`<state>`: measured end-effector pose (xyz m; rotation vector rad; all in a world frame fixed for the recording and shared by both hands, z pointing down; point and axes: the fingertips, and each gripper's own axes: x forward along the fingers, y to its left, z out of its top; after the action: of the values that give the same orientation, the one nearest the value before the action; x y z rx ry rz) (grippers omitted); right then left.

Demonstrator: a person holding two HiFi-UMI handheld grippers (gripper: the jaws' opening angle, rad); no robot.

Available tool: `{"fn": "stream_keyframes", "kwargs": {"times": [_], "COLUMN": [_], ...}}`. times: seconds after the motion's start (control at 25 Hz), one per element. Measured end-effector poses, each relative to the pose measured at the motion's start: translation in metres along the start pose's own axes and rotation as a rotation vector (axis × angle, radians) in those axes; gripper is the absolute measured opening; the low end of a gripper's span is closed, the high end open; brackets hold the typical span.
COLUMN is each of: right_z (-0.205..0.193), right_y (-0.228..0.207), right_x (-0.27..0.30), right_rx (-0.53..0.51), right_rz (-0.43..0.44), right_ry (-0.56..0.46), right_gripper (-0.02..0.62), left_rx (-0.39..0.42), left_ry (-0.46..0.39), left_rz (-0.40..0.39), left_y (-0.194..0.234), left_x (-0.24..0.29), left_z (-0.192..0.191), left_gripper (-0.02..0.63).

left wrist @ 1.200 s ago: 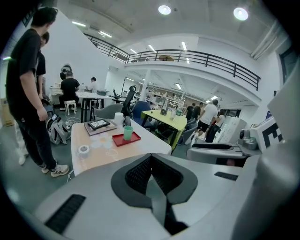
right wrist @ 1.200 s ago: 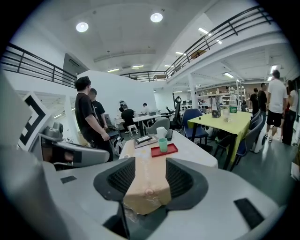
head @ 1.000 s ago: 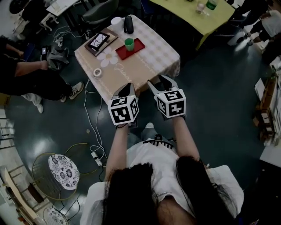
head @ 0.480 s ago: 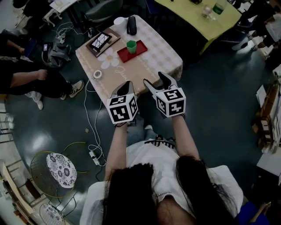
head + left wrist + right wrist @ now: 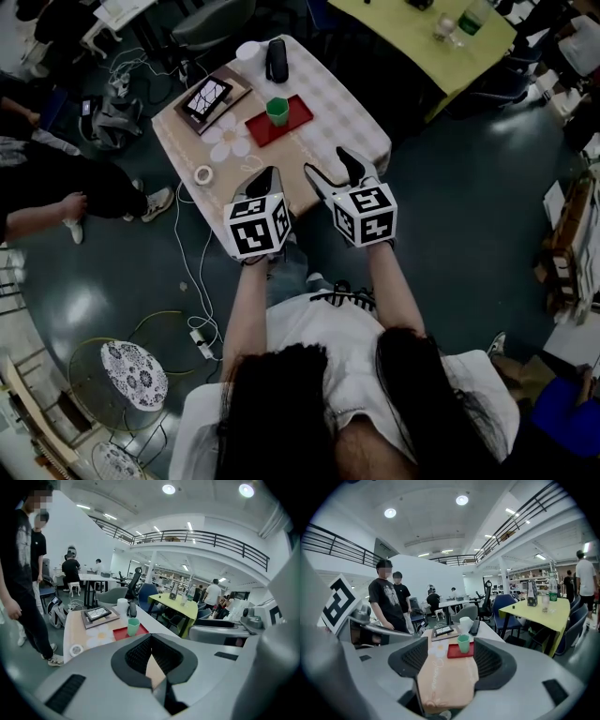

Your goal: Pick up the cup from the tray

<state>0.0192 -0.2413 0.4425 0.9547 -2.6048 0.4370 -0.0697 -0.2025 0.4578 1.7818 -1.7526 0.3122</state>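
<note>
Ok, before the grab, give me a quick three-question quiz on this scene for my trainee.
1. True or false: the green cup stands upright on the red tray.
2. The right gripper is: A) shut on the cup, B) open and holding nothing, C) shut and empty.
3. What is the white ring lying on the tablecloth?

Key:
1. True.
2. B. Its jaws have just been opening, with nothing between them.
3. A roll of tape.
</note>
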Motion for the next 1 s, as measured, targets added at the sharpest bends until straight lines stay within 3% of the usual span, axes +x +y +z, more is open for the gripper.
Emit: {"fn": "stream_keyframes", "kwargs": {"times": [0.36, 1.0], "right_z": [0.018, 0.033], "right_y": [-0.001, -0.016], "right_x": [0.047, 0.114], "right_rx": [-0.060, -0.059], "right_rz": [0.018, -0.046], "right_ry": [0.038, 0.115], "right_gripper": [0.316, 0.339], "left_rx": [-0.025, -0.039], "left_ry": [0.007, 0.048], "left_rz": [-0.001, -0.032], "left_y": [0.029, 0.079], "left_x": [0.030, 0.074], "left_z": [0.027, 0.064], "left_gripper": [0.005, 0.005]}}
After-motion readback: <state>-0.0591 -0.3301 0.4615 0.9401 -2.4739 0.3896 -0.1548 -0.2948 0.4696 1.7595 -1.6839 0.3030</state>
